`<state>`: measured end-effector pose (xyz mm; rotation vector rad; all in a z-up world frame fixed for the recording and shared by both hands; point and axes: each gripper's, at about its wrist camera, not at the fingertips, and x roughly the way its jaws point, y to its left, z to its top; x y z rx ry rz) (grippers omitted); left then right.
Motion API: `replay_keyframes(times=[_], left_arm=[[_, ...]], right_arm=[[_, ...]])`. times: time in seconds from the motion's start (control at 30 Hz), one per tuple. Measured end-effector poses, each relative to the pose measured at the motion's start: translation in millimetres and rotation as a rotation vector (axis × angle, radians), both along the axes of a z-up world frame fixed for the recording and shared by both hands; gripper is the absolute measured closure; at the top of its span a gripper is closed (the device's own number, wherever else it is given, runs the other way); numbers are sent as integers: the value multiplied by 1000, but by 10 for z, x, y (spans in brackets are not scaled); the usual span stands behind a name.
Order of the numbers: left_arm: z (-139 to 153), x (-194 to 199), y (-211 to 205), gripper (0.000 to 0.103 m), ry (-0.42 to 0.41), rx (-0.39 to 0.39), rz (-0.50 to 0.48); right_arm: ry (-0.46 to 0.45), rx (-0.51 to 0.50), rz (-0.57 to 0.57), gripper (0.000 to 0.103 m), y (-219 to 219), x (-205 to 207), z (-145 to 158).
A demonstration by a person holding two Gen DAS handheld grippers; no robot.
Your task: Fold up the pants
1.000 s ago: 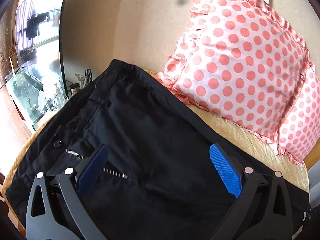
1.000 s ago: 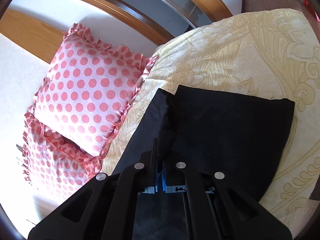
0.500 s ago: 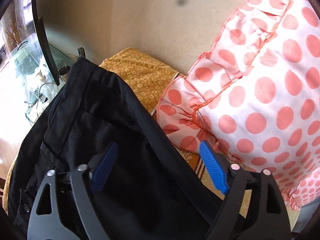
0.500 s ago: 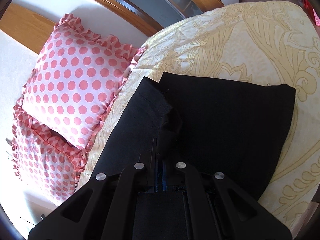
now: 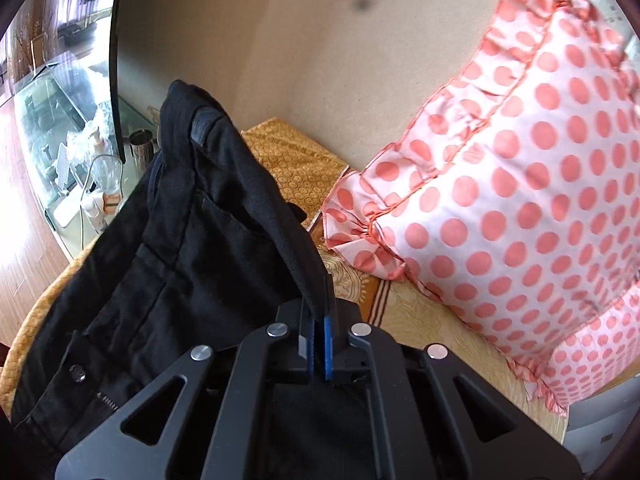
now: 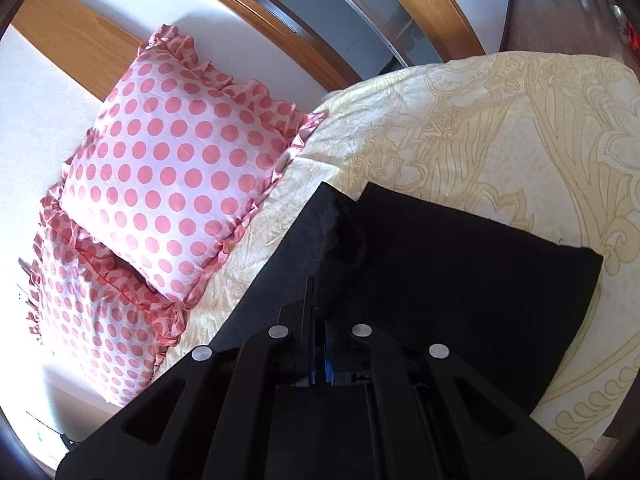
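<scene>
Black pants (image 5: 192, 264) lie on the bed, waist end in the left wrist view with button and zipper at lower left. My left gripper (image 5: 318, 344) is shut on the pants' side edge near the waistband and lifts it into a ridge. In the right wrist view the leg end of the pants (image 6: 460, 276) lies flat on the cream bedspread. My right gripper (image 6: 318, 360) is shut on a raised fold of the pants' edge.
Two pink polka-dot pillows (image 5: 520, 184) (image 6: 176, 184) lie along the wall beside the pants. The patterned bedspread (image 6: 500, 120) extends to the right. A glass table with small items (image 5: 68, 152) stands beyond the bed's left edge. A wooden headboard (image 6: 80, 44) is behind the pillows.
My left gripper, open over the pants a second ago, moved toward the waist's pillow side and shut on the edge, lifting it. My right gripper stayed shut on its fold.
</scene>
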<state>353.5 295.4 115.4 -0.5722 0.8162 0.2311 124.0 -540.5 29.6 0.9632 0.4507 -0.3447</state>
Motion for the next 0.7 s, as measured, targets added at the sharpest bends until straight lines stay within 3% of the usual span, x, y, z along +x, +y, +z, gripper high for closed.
replay_keyframes(times=[0.2,0.3,0.43,0.6,0.7], left_arm=[[493,-1178,0,100,-120,49,-21],[515,-1869,-76,100,-147,88,-17],[139,-2612,-167,100,-113,103,16],[-677,-3009,-152,99,6,67,67],[-742,-3153,-54,89,-34,28,105]], right_arm=[[-59,-32,5,100,-107,-52,249],[-92,-41,-9,100,-160,-188,349],[-91,-53,-23,100,-169,-375,366],[-30,-6,-39,100,-216,-524,102],[-16,12,-39,100,-239,-570,20]])
